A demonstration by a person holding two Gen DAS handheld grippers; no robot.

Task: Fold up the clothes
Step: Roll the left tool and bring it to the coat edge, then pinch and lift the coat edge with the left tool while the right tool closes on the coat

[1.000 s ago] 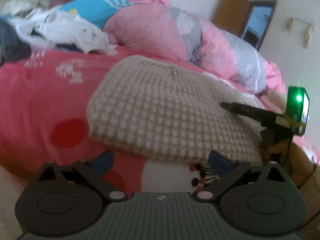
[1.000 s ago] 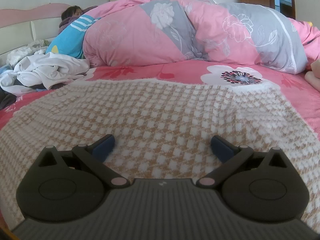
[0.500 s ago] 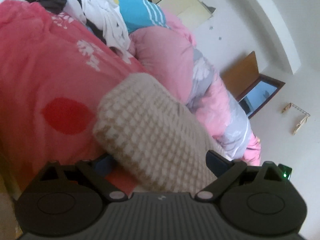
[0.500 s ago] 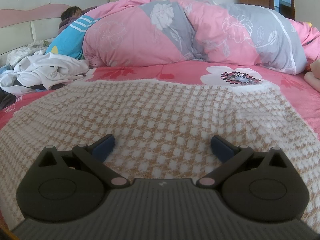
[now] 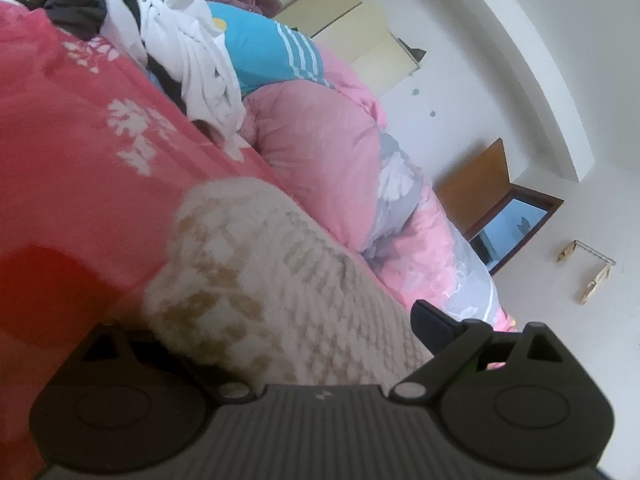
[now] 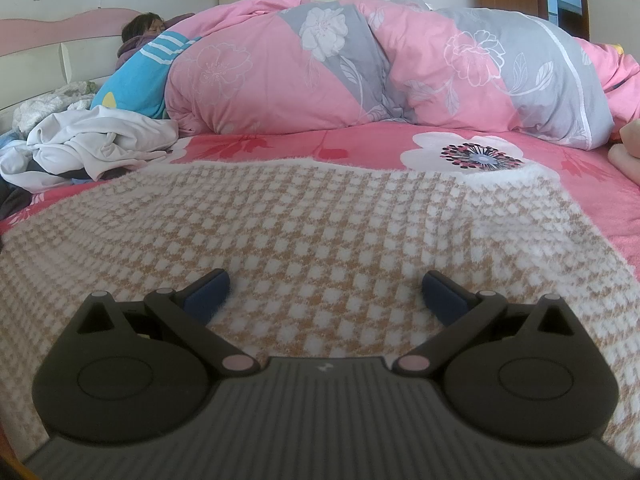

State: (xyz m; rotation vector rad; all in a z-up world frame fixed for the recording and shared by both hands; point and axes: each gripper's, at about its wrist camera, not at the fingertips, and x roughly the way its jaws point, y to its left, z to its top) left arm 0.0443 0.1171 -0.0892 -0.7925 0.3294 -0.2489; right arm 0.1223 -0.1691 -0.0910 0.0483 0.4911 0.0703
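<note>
Tongs: left tongs (image 5: pixel 320 340) gaping around the sweater (image 6: pixel 304 232) edge, right tongs (image 6: pixel 326 294) gaping above its middle, neither gripping | sweater flat on bed (image 6: pixel 572 160) | step: I'm taking the left edge | next: pinch, fold rightward.

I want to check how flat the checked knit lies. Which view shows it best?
The right wrist view: the knit spreads wide and sharp across the bed, far edge visible. The left wrist view is tilted and blurred, showing only one rounded end between the open left tool's fingers.
</note>
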